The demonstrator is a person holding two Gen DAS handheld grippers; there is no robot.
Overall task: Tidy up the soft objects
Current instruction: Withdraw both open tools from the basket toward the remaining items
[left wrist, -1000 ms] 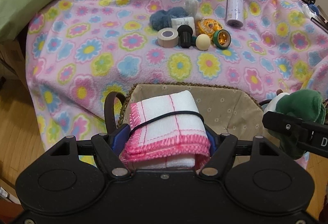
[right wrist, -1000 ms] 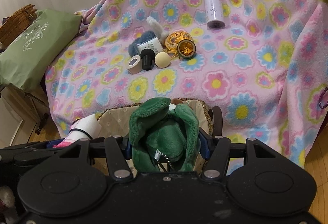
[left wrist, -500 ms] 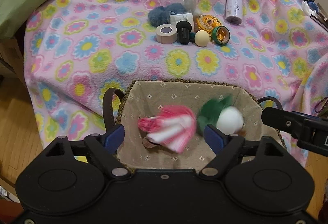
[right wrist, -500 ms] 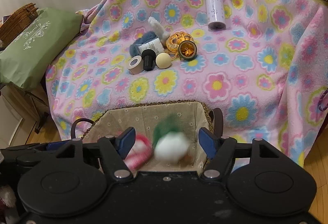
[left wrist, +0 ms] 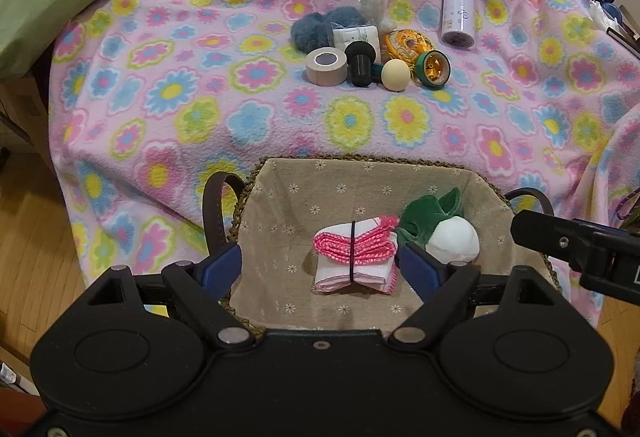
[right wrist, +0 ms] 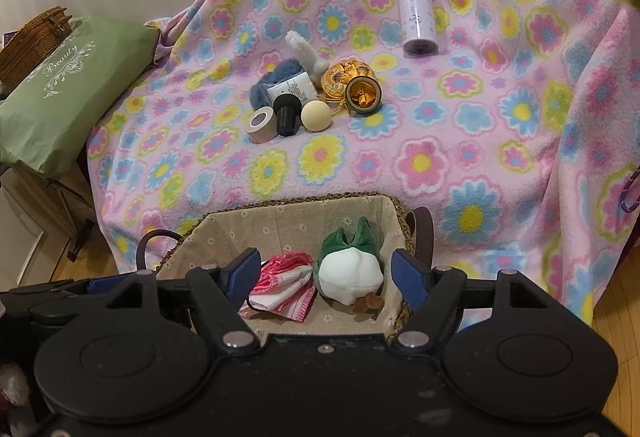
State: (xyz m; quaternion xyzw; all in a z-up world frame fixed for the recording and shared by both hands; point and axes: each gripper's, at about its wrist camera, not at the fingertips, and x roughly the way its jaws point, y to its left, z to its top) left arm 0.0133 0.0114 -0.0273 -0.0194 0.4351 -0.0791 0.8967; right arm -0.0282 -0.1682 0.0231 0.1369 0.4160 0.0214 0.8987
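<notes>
Left wrist view shows the left gripper (left wrist: 320, 269) with jaws opening and nothing pinched, above the folded white cloth with pink stitched edging and a black band (left wrist: 354, 257), which lies on the floor of the fabric-lined woven basket (left wrist: 280, 177). Beside it, touching, lies the green-and-white plush toy (right wrist: 350, 271), under the right gripper (right wrist: 326, 275), likewise opening and empty. To finish the release well, I would lift both straight up clear of the rim, then go for the fluffy blue-grey piece (left wrist: 316, 27) on the flowered fleece blanket (left wrist: 200, 97).

You get soft, even indoor light in both views, bright enough to keep the floral blanket (left wrist: 248, 85) sharp and its colours clear. Shadows stay faint, pooling only inside the basket (left wrist: 280, 193) toward 6 o'clock. Nothing is blurred. Fisheye bending curves the edges, strongest at 3 and 9 o'clock. No glare.
</notes>
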